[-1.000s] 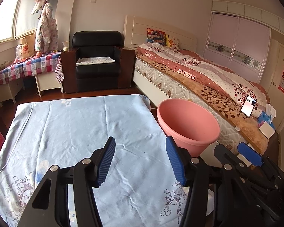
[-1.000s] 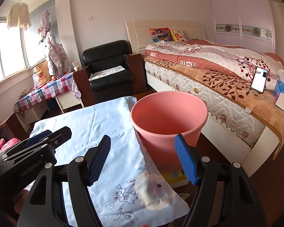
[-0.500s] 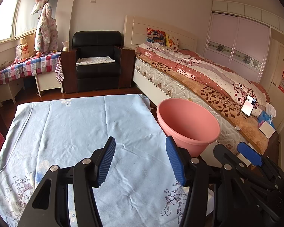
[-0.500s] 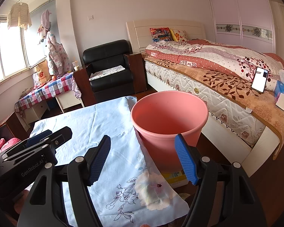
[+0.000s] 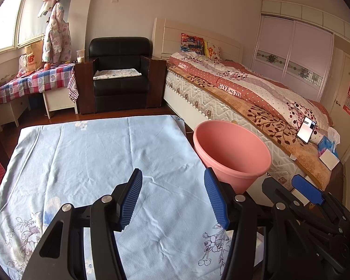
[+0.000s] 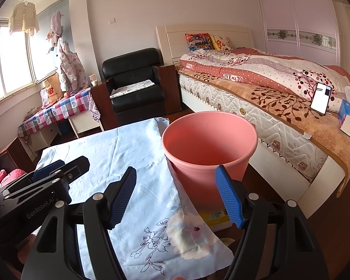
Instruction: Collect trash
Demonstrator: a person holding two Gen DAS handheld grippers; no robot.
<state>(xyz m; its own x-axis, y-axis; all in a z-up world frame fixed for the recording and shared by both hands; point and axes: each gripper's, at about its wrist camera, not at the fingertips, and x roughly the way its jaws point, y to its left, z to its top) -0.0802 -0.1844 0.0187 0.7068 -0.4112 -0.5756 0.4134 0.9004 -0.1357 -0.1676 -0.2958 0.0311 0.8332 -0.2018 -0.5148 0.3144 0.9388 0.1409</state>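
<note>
Both sets of jaws were wide open with nothing between them; left gripper [image 5: 173,197] and right gripper [image 6: 176,196] hung over the blue-clothed bench [image 5: 93,158]; pink bin [image 6: 208,151] sat center frame, its base hidden; couldn't spot any trash.

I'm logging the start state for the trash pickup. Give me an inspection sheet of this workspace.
Surface: table under a light blue floral cloth, wrinkled.
Job's things: pink bin beside the table, inside looks empty; no trash seen on the cloth.
Clutter: nothing seen on the cloth.
Grippers: left gripper and right gripper open, nothing between the jaws.
Cables: nothing seen.
Surroundings: bed with a lit phone, black armchair.
</note>
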